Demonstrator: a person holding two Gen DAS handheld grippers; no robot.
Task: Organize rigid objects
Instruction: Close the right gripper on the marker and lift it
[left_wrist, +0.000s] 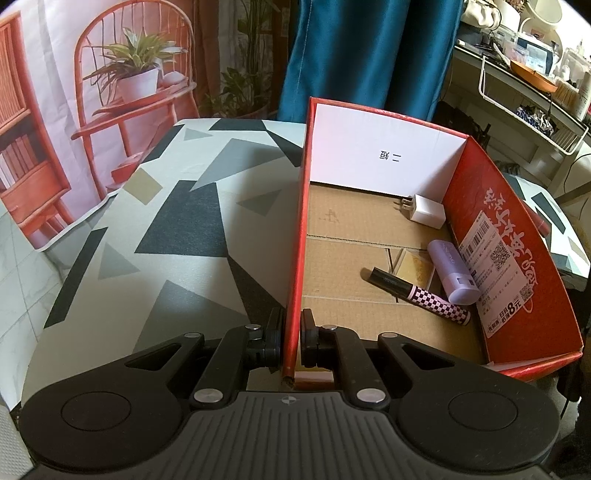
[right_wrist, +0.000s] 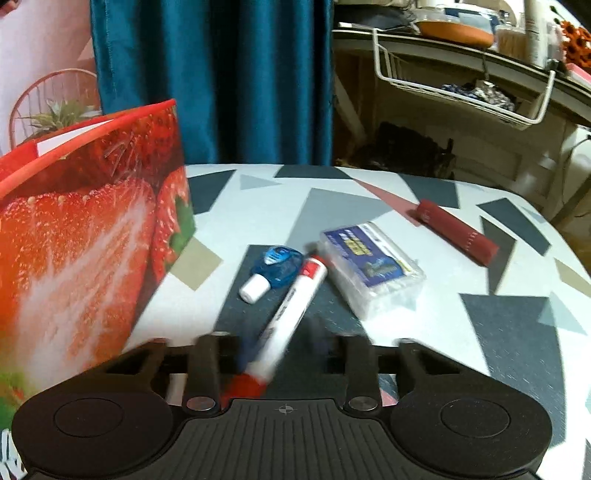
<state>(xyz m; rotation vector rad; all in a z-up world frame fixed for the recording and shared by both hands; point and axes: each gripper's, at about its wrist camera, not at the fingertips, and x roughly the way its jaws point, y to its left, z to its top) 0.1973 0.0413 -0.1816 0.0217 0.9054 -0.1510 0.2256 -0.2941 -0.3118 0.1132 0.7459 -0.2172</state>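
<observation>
While the red cardboard box (left_wrist: 517, 258) stands on the patterned counter (left_wrist: 184, 229), only a part of the sorting can be judged as done. Three things are already seen inside it: a white charger plug (left_wrist: 426, 211) near the far wall, a lilac tube (left_wrist: 452, 271) laid against the right wall, and a checkered pen (left_wrist: 421, 296) lying beside the tube and touching it.

Outside the box, four things are left on the counter, so about half of the work is judged to remain. A clear plastic case (right_wrist: 371, 269) is the largest of them; a dark red cylinder (right_wrist: 458, 232) is placed well apart from it, near the far right edge of the counter; a white and red marker (right_wrist: 291, 314) lies just beside the case; and a small blue correction tape (right_wrist: 275, 267) is touching or almost touching the marker's far end.

The left claw (left_wrist: 293, 339) is closed on the thin left wall of the box, one pad outside and one inside, so the box is held steady. The right claw (right_wrist: 280, 350) is blurred; its fingers appear spread wide on both sides of the marker's near end, and no firm hold is seen.

Much free floor is left in the box, mostly on its left side and middle. The box wall rises high at the left of the right claw, so it must be cleared from above. The cylinder could be rolled off the edge if it is pushed.
</observation>
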